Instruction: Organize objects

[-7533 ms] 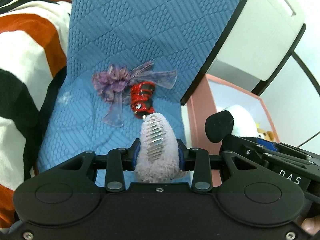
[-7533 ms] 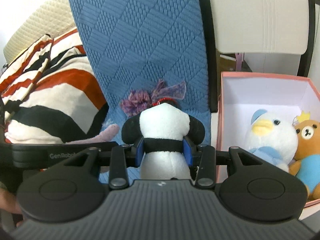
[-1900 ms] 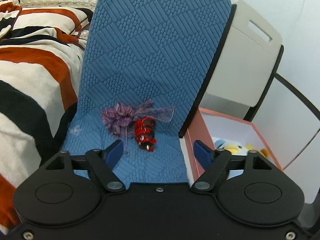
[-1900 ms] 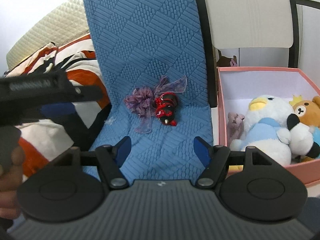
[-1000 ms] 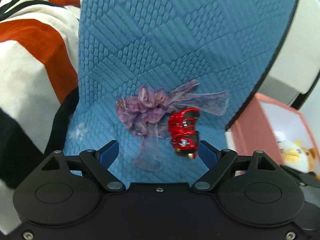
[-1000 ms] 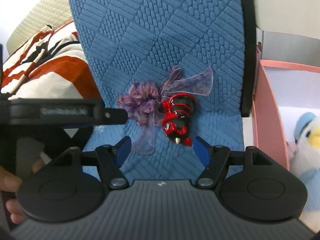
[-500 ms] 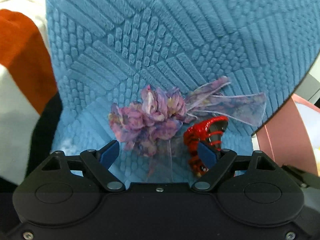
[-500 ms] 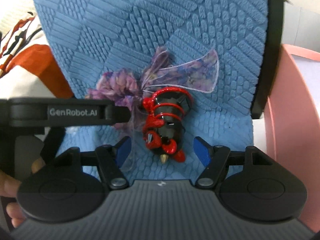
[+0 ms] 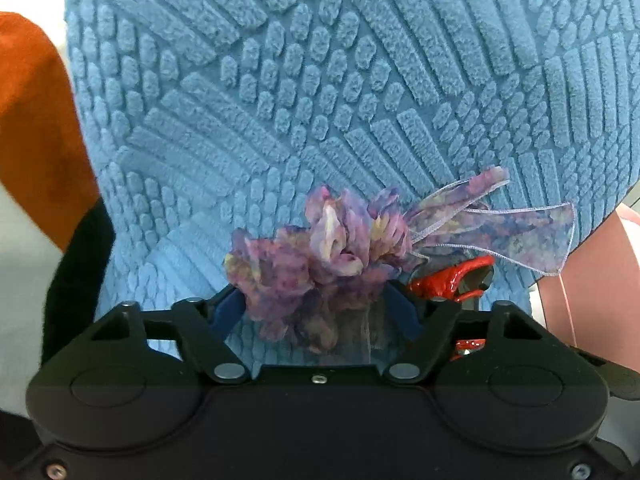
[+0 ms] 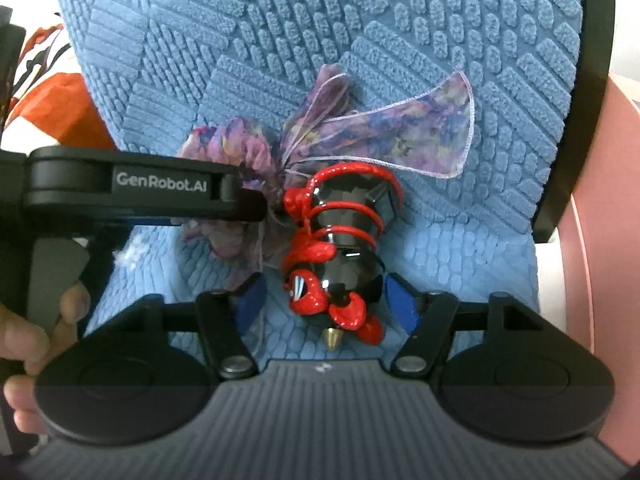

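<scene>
Both tools, left and right, angle downward, jaws closing.

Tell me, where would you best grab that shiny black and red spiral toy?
Probably across the shiny black and red spiral toy at its narrower lower body, coming from its pointed brass-tip end. The right gripper already straddles it there, its jaws closing, clear of the purple fabric flower.

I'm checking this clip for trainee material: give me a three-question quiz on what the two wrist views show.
1. Which item lies between the left gripper's fingers?
2. True or false: the red and black spinning top lies on the blue textured mat.
3. The right gripper straddles: A the top, B a plush toy, C a hat.

Key: 1 the purple fabric flower; 2 true; 3 A.
</scene>
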The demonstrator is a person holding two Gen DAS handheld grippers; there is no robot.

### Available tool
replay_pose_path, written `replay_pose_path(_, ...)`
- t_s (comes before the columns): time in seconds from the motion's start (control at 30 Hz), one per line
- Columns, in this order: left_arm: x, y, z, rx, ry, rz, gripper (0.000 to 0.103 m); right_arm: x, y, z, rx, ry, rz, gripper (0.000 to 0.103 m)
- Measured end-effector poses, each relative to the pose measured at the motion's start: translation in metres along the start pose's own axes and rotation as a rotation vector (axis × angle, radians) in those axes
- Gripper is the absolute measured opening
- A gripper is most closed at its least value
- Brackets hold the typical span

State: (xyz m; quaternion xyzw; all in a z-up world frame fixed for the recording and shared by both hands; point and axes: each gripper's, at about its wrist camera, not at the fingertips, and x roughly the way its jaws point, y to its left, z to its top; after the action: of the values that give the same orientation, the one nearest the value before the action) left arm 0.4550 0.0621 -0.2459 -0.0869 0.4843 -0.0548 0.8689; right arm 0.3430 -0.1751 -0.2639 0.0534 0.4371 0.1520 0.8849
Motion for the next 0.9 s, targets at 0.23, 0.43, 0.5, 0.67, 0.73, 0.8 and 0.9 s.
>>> replay_pose_path(0.23,0.004,0.003,-0.002,0.007,0.014,-0.037,0.024,-0.007,-0.009,0.000,0.014,-0.014,-0.048,0.058)
replay_pose_path(0.43,-0.018,0.010,-0.012,0.001,-0.021,-0.074,0.013,-0.028,-0.009,-0.005,-0.041,-0.071,-0.089,0.058)
replay_pose_path(0.5,-0.026,0.011,-0.017,-0.017,-0.030,-0.088,0.012,-0.034,-0.004,-0.007,-0.067,-0.088,-0.100,0.058)
replay_pose_path(0.67,-0.040,0.017,-0.024,-0.058,-0.045,-0.123,0.009,-0.042,-0.001,-0.003,-0.083,-0.115,-0.099,0.058)
replay_pose_path(0.73,-0.045,0.016,-0.025,-0.075,-0.050,-0.137,0.008,-0.050,-0.002,-0.006,-0.069,-0.113,-0.089,0.058)
replay_pose_path(0.8,-0.053,0.015,-0.032,-0.102,-0.056,-0.138,0.008,-0.058,-0.007,-0.010,-0.040,-0.106,-0.079,0.058)
replay_pose_path(0.9,-0.061,0.014,-0.043,-0.132,-0.064,-0.152,0.008,-0.066,-0.009,-0.019,-0.028,-0.101,-0.083,0.058)
